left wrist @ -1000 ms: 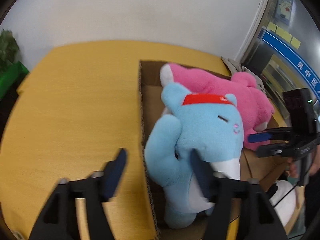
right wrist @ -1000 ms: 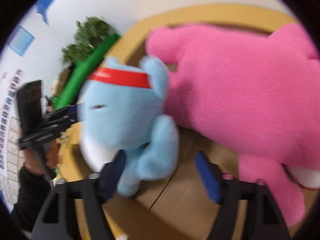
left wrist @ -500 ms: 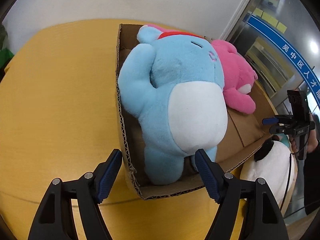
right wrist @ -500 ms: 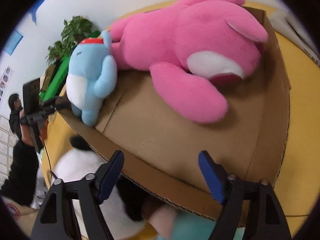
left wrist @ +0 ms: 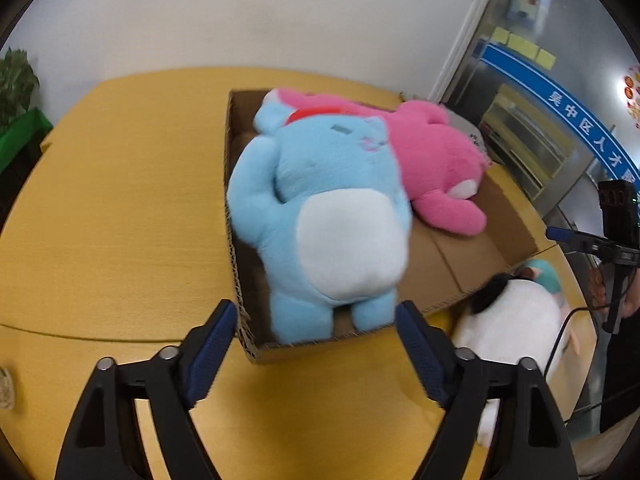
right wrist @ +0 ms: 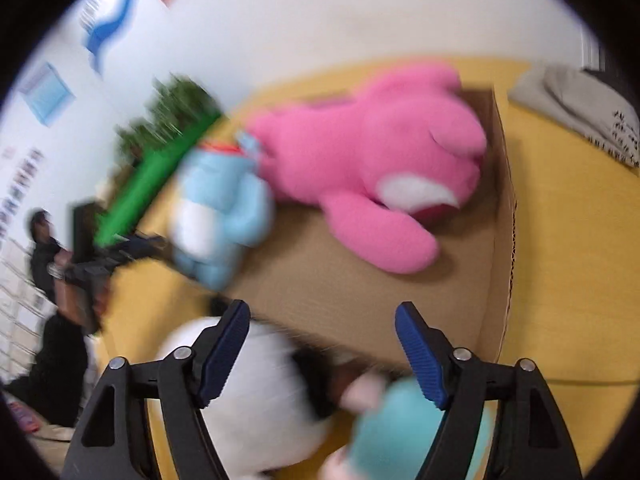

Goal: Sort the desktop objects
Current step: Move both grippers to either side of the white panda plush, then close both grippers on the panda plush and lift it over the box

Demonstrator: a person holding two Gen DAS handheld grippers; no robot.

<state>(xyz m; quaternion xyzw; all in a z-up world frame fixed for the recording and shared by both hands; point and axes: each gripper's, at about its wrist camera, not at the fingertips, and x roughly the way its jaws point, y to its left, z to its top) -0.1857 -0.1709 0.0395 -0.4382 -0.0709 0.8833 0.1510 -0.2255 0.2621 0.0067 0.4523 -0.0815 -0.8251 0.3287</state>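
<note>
1. While two soft toys lie in the shallow brown cardboard box (left wrist: 472, 256) on the round yellow wooden table (left wrist: 120, 200), the left gripper (left wrist: 316, 344) hangs just short of the box's near corner, its blue-padded jaws spread wide and holding nothing.
2. Leaning against the left wall of the box is the sky-blue plush animal with a white belly and red headband (left wrist: 332, 216); the pink plush bear (left wrist: 432, 168) lies behind it, the two touching.
3. Outside the box, near its front-right edge, sit a white plush toy with black patches (left wrist: 516, 312) and a small teal plush toy (right wrist: 400, 428), both still on the table.
4. The right gripper (right wrist: 324, 352) hovers over these two with its jaws apart and empty; that view is motion-blurred, so contact cannot be judged.
5. Judging by its pile and rounded form, the white plush looks light, soft and easily squashed, unlikely to slip or break.
6. A firm pinch across its body, or on a limb, would likely hold best, with the jaws closed well in since the stuffing gives.
</note>
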